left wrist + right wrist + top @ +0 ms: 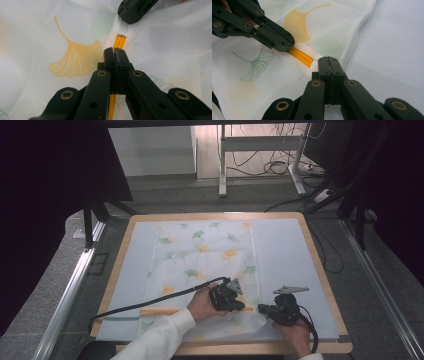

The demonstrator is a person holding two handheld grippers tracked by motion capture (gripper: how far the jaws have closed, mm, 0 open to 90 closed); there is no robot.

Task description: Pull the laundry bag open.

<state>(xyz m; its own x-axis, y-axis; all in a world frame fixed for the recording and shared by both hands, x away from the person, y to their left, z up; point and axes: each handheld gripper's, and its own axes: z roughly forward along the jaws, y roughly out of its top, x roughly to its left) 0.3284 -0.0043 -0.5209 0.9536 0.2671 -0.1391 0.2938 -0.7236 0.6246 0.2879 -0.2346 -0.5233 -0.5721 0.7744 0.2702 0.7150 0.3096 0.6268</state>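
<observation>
The cloth, a thin white weave printed with ginkgo leaves, lay spread on the desk, its near edge under both claws. An orange rod ran through that hem, its end poking out between the two claws. The left claw had its jaws together, clamped on the hem over the rod; the right claw was likewise closed, pinching the cloth's edge just beside the rod's tip. The cloth looked light, soft and limp, likely to bunch and slide rather than hold shape, so a grip through the hem close to the rod seemed best. The rod looked thin, stiff and smooth, probably slippery inside the weave; it wanted holding near its end. No brand, label or writing could be read anywhere
</observation>
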